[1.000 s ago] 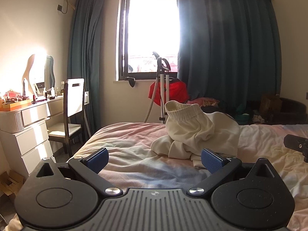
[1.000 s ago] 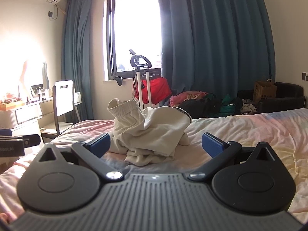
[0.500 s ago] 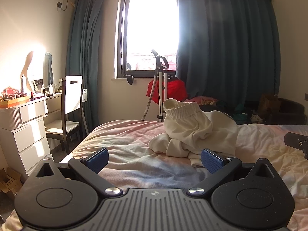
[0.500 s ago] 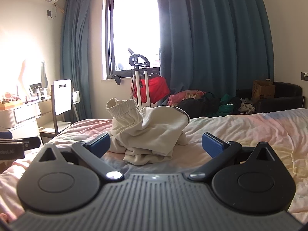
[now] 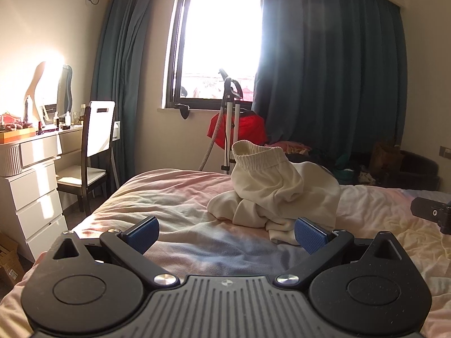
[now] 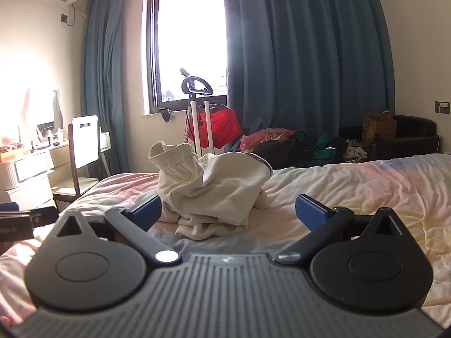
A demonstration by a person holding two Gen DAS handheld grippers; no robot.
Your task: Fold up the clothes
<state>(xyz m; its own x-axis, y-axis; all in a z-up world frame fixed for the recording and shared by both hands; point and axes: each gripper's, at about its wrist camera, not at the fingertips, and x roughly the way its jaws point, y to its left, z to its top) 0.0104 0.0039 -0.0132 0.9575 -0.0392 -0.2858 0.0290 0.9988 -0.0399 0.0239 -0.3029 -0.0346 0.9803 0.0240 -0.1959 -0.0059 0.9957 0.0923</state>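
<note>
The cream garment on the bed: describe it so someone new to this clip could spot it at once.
Start from the bed with the pink and yellow cover below the bright window. Near its middle, ahead of both open grippers, sits one crumpled cream garment. Its ribbed elastic cuff sticks up at the top, and it is the only clothing on the bed; the other clothes are heaped beyond the bed by the blue curtain.

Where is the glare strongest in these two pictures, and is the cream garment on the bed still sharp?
Left wrist view: the window is blown out white and the mirror flares; the cream garment stays sharp. Right wrist view: the window is blown out, glare washes the wall at left, the curtains bow from fisheye.
</note>
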